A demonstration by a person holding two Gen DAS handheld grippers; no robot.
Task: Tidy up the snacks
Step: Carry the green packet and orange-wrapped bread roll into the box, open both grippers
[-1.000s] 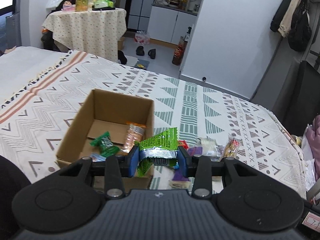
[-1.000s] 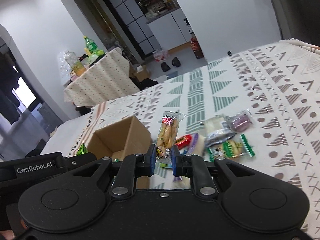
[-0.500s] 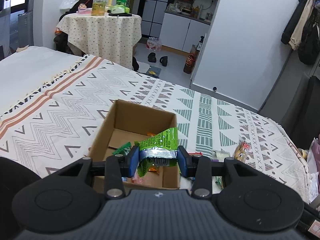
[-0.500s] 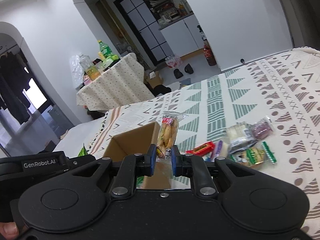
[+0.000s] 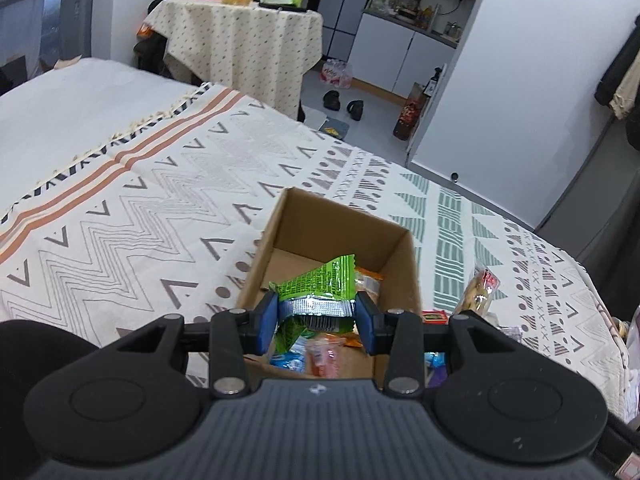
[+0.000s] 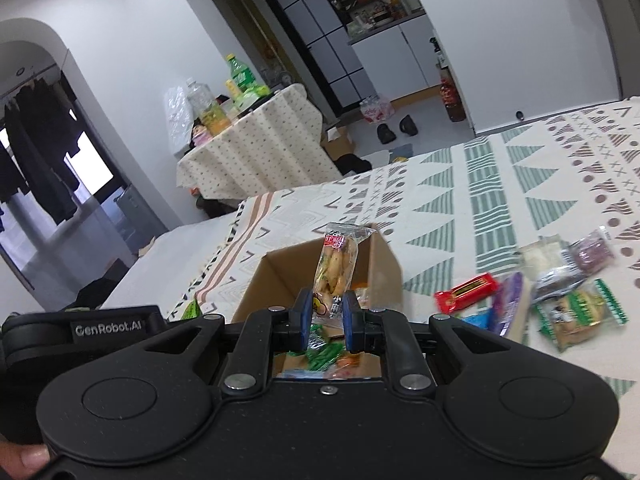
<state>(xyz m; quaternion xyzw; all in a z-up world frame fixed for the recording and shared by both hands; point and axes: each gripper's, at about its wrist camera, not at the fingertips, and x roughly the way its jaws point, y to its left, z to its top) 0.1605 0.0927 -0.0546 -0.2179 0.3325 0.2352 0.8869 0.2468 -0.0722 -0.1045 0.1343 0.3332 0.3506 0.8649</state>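
Observation:
An open cardboard box [image 5: 396, 264] [image 6: 384, 264] sits on the patterned bedspread [image 5: 132, 208] with several snack packets inside. My left gripper [image 5: 317, 322] hangs over the box's near side, shut on a green snack packet [image 5: 320, 286]. My right gripper [image 6: 327, 320] is also above the box, shut on a clear packet of biscuit sticks [image 6: 334, 268] that stands upright. That same packet [image 5: 478, 288] shows at the right in the left wrist view. Loose snacks lie on the bedspread right of the box, among them a red bar [image 6: 466, 288] and a green-edged packet [image 6: 580, 312].
A small table with a dotted cloth [image 5: 244, 40] carries bottles beyond the bed. Shoes [image 5: 344, 100] lie on the floor near white kitchen cabinets. Coats hang on the right wall [image 5: 624, 76]. The left gripper's body [image 6: 80, 336] and a fingertip [image 6: 28, 458] show in the right wrist view.
Both grippers have moved left, from above the snack pile to above the box, each still holding its packet. The box now lies directly beneath both.

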